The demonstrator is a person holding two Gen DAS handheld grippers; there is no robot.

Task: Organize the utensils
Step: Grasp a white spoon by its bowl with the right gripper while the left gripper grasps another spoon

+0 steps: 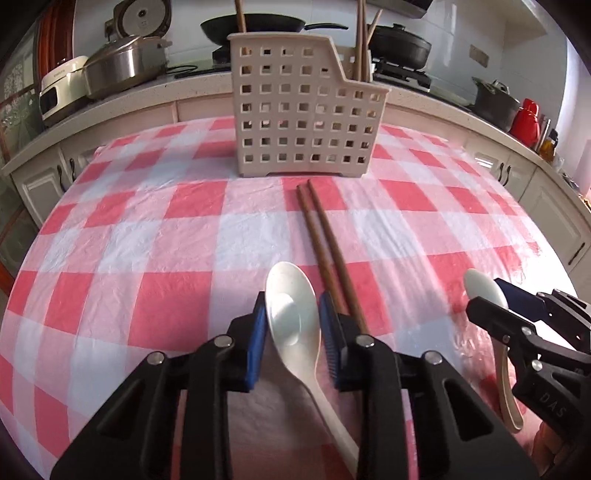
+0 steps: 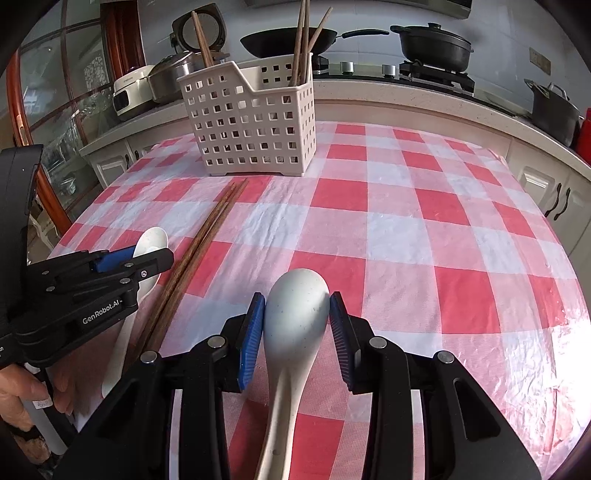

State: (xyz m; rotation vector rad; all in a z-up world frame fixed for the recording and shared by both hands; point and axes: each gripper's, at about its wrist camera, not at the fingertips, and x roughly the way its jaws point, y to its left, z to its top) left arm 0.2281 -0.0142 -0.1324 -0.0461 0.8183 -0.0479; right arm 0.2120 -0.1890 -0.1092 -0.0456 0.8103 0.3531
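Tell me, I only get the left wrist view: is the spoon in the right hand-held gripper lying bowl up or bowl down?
Observer: Bowl down. The right spoon shows its rounded back between the right hand-held gripper pads.
Operator: Is the utensil holder divided inside?
Observer: Yes, an inner wall splits the utensil holder into a tall and a low section.
Operator: What's holding the left hand-held gripper?
Observer: A bare hand grips the handle of the left hand-held gripper.

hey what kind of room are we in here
Most likely a home kitchen: a wok and lidded pot sit on a gas stove behind the checked tablecloth, with a rice cooker on the counter.
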